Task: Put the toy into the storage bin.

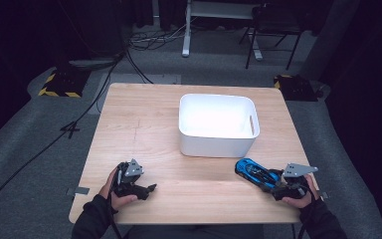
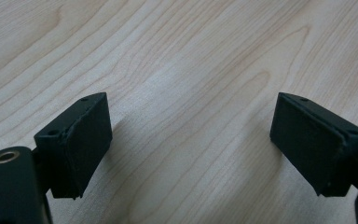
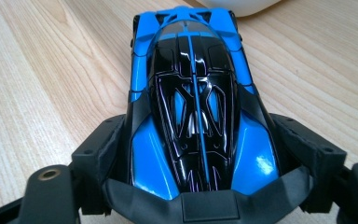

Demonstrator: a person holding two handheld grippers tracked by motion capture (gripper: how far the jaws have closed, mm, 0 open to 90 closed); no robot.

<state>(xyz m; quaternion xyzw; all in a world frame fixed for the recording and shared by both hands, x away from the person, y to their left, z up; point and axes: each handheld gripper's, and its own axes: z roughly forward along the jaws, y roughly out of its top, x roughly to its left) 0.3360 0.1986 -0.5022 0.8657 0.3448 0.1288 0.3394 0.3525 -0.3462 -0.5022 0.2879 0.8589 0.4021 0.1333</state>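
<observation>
High view, car: the blue toy car (image 1: pixel 252 172) sits on the table (image 1: pixel 144 129) near its right front, just in front of the white bin (image 1: pixel 218 124) and apart from it, nose angled toward the bin.
High view, right gripper: the right gripper (image 1: pixel 277 185) is at the car's rear end; the likely aim is to lift the car into the bin.
High view, left gripper: the left gripper (image 1: pixel 149 189) rests at the left front of the table, well apart from car and bin.
High view, risk: the bin's near wall stands between car and opening; a low lift could knock the nose on the rim and twist the car out of the hold.
Left gripper view, state: jaws spread wide over bare wood, holding nothing; little hazard here unless this hand strays into the other's path.
Right gripper view, hold: jaws sit against both flanks of the car (image 3: pixel 193 107) at its tail, seemingly closed on it, most of the body jutting forward.
Right gripper view, risk: the shell is glossy and tapered, and the grip is far back, so the nose may droop or the car may slide forward out of the pads when raised.
Right gripper view, bin: the bin's edge (image 3: pixel 242 5) lies just beyond the nose, so a forward push could bump it.
</observation>
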